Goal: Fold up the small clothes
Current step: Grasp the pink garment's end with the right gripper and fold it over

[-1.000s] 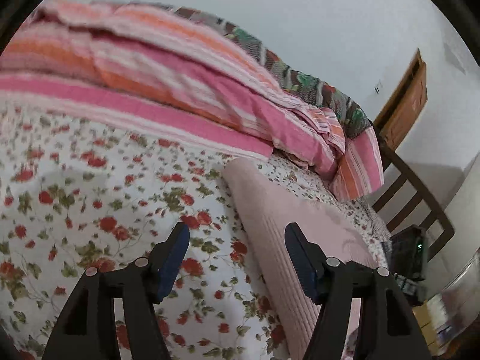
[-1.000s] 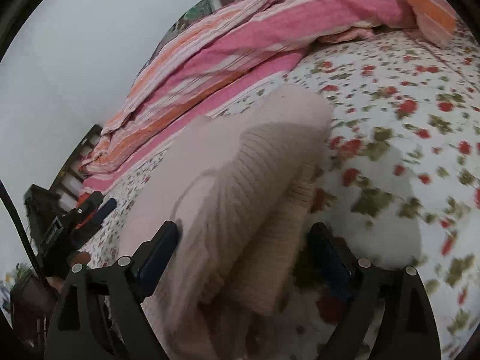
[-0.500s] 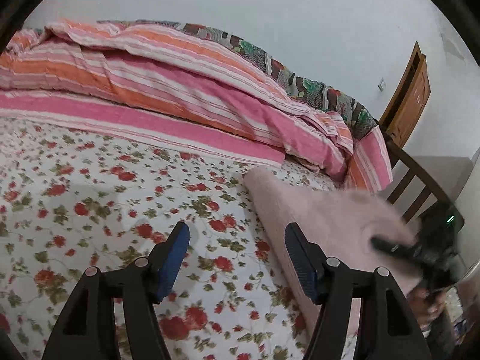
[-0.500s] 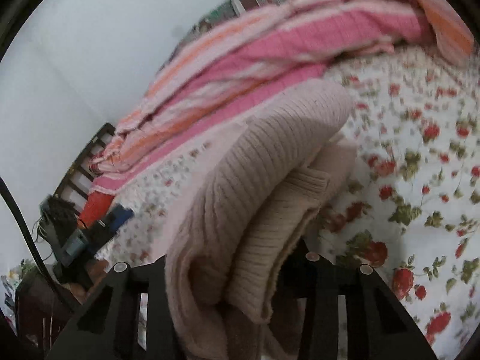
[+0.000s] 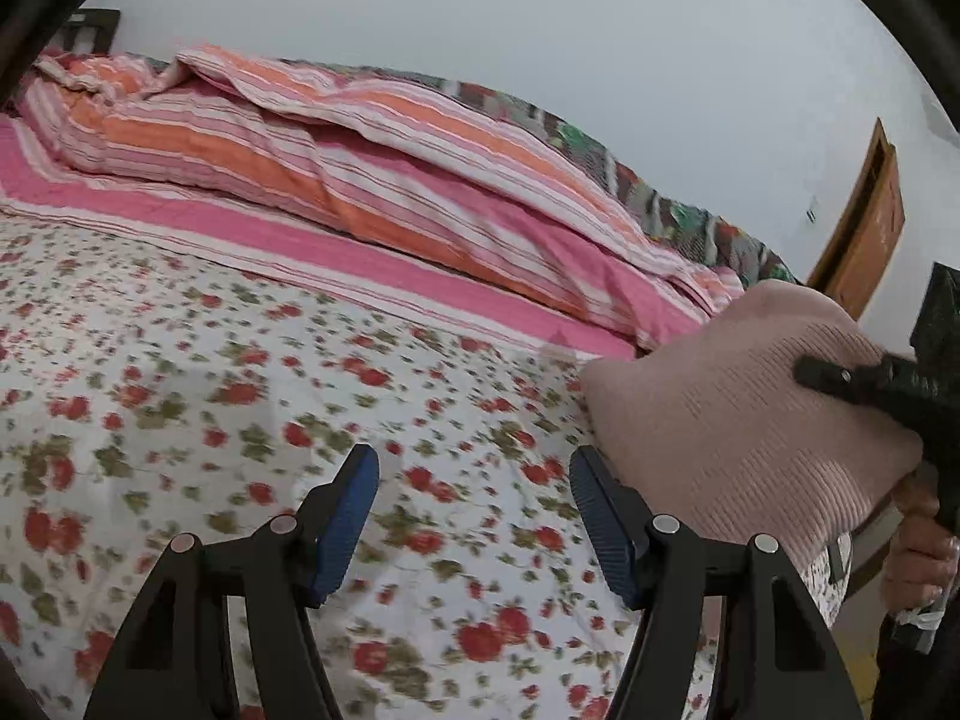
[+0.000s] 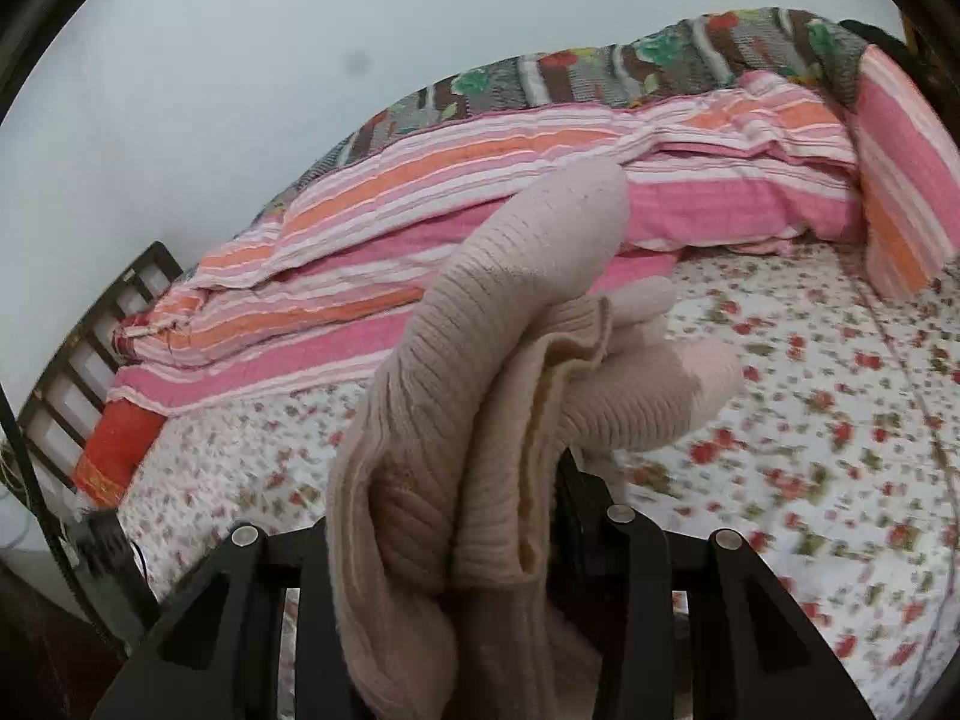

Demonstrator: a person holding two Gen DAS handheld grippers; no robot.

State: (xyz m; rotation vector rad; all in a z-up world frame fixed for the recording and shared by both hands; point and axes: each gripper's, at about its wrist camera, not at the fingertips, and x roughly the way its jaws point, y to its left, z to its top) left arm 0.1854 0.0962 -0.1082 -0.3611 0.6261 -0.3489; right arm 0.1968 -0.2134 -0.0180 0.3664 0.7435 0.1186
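Observation:
A folded pale pink ribbed knit garment (image 6: 480, 408) is clamped in my right gripper (image 6: 444, 546), lifted off the bed; its folds hide the fingertips. In the left wrist view the same garment (image 5: 738, 420) hangs at the right, held up by the right gripper (image 5: 852, 384). My left gripper (image 5: 474, 516) is open and empty, its blue pads (image 5: 348, 516) wide apart, low over the floral bed sheet (image 5: 210, 396), left of the garment.
A striped pink and orange quilt (image 5: 372, 162) is bunched along the back of the bed by the white wall. A dark slatted bed frame (image 6: 90, 348) stands at one end. A wooden door (image 5: 864, 228) is at the far right.
My right gripper shut on the folded garment and lifted it off the bed. My left gripper drew back from the garment and stayed open.

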